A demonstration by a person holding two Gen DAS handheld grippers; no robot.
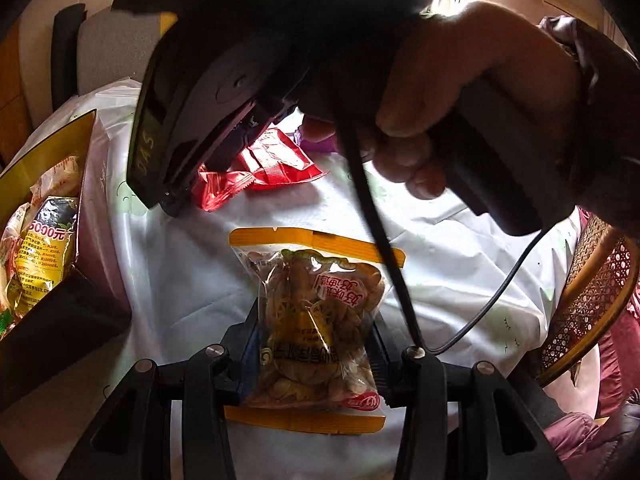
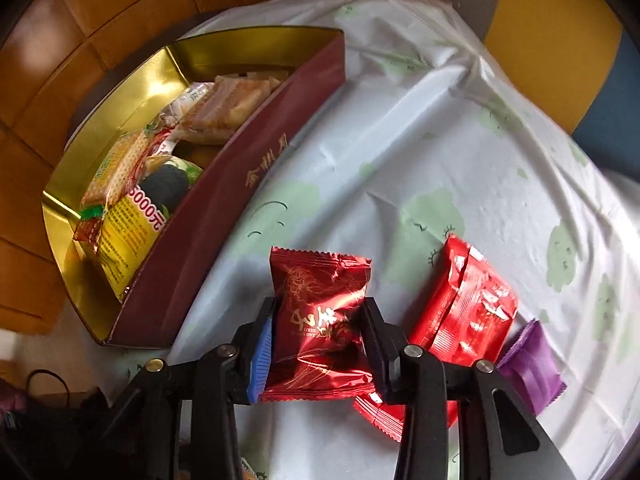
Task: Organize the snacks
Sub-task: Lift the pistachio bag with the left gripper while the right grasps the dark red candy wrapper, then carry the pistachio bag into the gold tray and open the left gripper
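Note:
My left gripper (image 1: 316, 320) is shut on a clear bag of nuts with orange ends (image 1: 316, 276), its pads pinching the bag's middle above the white cloth. In the right wrist view my right gripper (image 2: 318, 320) is shut on a dark red foil packet (image 2: 320, 280). A brighter red packet (image 2: 468, 304) and a purple packet (image 2: 532, 360) lie just to its right. The maroon box with a gold inside (image 2: 240, 184) stands to the left, holding several wrapped snacks. The left wrist view shows a hand (image 1: 420, 92) holding the right gripper (image 1: 216, 160) over the red packets (image 1: 276, 168).
A white cloth with green prints (image 2: 440, 140) covers the table. The box (image 1: 52, 148) sits at the table's left edge. A black cable (image 1: 384, 248) hangs across the nut bag. A wicker chair (image 1: 592, 292) stands at the right, a yellow seat (image 2: 552, 40) beyond the table.

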